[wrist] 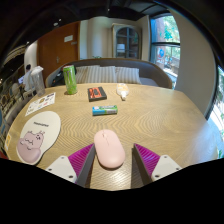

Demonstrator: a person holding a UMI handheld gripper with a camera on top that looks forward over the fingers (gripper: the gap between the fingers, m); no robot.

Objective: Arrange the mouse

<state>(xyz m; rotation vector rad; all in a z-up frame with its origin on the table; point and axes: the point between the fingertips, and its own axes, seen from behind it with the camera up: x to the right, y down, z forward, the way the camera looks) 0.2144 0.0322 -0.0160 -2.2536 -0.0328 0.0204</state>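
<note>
A pale pink mouse [109, 149] lies on the round wooden table [160, 115], between my two fingers. There is a gap at each side, so my gripper [113, 160] is open about it and the mouse rests on the table. The magenta pads [82, 158] stand left and right of the mouse. A pink mouse mat [37, 134] with a cartoon animal on it lies to the left of the fingers.
Beyond the mouse lie a teal pack [104, 110], a dark box [96, 93], a small white object [123, 91] and a green cup [70, 80]. Papers [40, 102] lie at the left. A sofa [110, 72] stands behind the table.
</note>
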